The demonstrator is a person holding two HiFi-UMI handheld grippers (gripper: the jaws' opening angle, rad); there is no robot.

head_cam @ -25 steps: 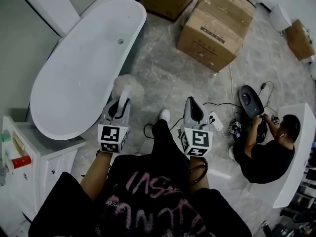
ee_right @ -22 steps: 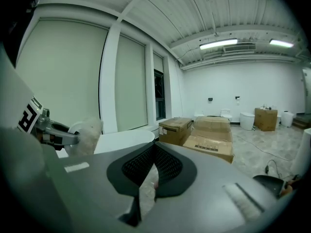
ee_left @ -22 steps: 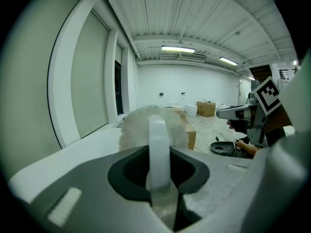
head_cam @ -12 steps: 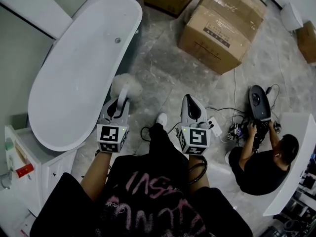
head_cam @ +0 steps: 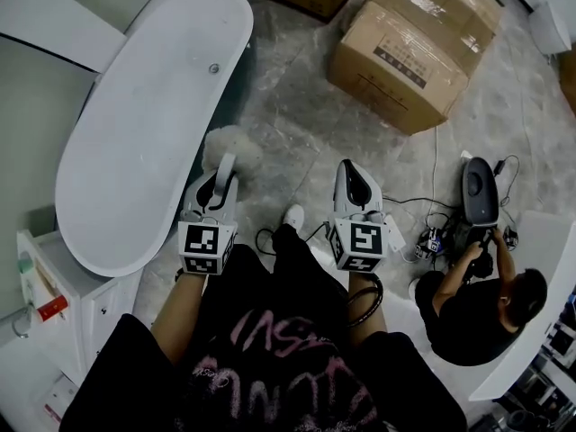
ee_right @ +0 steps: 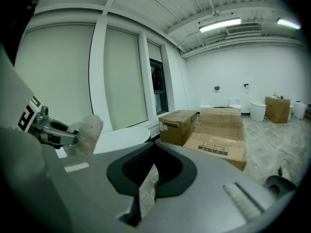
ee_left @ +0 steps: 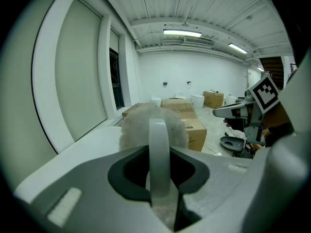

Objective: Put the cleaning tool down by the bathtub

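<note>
A white oval bathtub [head_cam: 135, 124] fills the left of the head view. My left gripper [head_cam: 216, 190] hangs beside the tub's near right rim, shut on the cleaning tool's white handle [head_cam: 223, 171]. The tool's fluffy white head [head_cam: 229, 144] sticks out ahead, over the floor at the tub's edge. In the left gripper view the handle [ee_left: 159, 149] runs up between the jaws to the fluffy head [ee_left: 141, 125]. My right gripper [head_cam: 353, 176] is shut with nothing in it, held level to the right. In the right gripper view its jaws meet [ee_right: 146, 181], and the fluffy head [ee_right: 86, 132] shows at the left.
Cardboard boxes [head_cam: 405, 48] stand on the marble floor ahead to the right. A person [head_cam: 472, 304] crouches at the right by a dark device [head_cam: 480, 192], cables and a power strip [head_cam: 393, 232]. A white cabinet [head_cam: 72, 286] stands left of my legs.
Both grippers keep their pose, the left still holding the tool. The head view has drifted, and the crouching person now sits lower in the picture.
</note>
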